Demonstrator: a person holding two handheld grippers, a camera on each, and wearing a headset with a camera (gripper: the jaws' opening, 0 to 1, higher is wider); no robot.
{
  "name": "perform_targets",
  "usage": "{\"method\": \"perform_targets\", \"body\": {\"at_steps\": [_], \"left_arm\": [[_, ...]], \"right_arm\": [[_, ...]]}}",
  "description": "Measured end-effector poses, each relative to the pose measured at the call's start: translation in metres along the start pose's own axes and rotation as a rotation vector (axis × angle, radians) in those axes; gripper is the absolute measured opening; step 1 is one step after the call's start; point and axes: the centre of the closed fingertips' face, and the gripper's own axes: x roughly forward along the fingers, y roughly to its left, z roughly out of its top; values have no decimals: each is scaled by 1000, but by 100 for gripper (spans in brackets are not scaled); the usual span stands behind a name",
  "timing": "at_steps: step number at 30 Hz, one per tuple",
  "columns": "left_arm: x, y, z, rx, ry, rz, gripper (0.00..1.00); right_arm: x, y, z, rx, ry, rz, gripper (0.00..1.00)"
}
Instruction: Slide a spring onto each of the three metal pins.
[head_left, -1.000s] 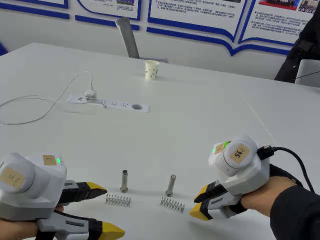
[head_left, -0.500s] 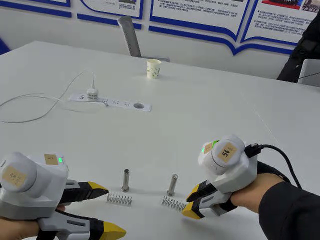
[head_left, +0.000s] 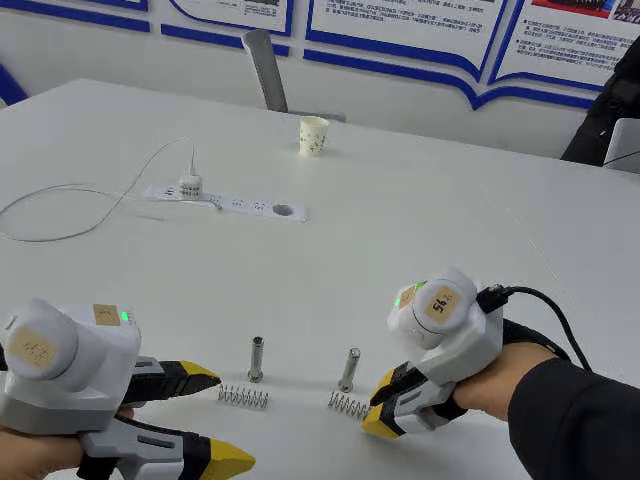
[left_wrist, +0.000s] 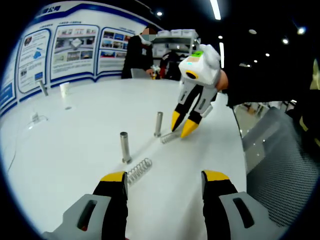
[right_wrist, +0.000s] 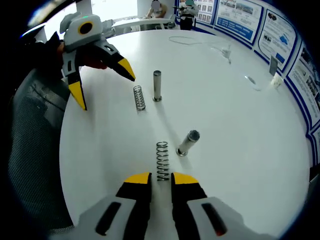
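Observation:
Two metal pins stand upright on the white table, one (head_left: 256, 358) on the left and one (head_left: 350, 369) on the right. A spring (head_left: 243, 397) lies flat in front of the left pin, another spring (head_left: 348, 404) in front of the right pin. My right gripper (head_left: 381, 406) is open by a narrow gap, low on the table, its yellow tips either side of the near end of the right spring (right_wrist: 162, 160). My left gripper (head_left: 222, 418) is wide open and holds nothing, just left of the left spring (left_wrist: 139, 170).
Farther back on the table (head_left: 420, 240) lie a white power strip (head_left: 225, 203) with a plugged charger and a looping white cable (head_left: 60, 235). A paper cup (head_left: 313, 135) stands beyond it. A chair back (head_left: 262, 65) rises at the far edge.
My right gripper has slid left along the table until its tips reach the end of the right spring. My left gripper has hardly moved. Pins and springs lie as before.

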Motion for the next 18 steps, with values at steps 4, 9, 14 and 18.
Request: {"method": "perform_targets", "body": {"at_steps": [4,9,14,18], "left_arm": [[0,0,-1,0,2,0,61],[0,0,0,-1,1,0,60],[1,0,-1,0,2,-3,60],[0,1,-1,-2,1,-1,60]], "right_arm": [[3,0,-2,-5,11,7,16],[5,-1,-3,-12,19,10,15],[6,-1,-3,-19,28,14,15],[6,-1,-2,-20,28,17,15]]}}
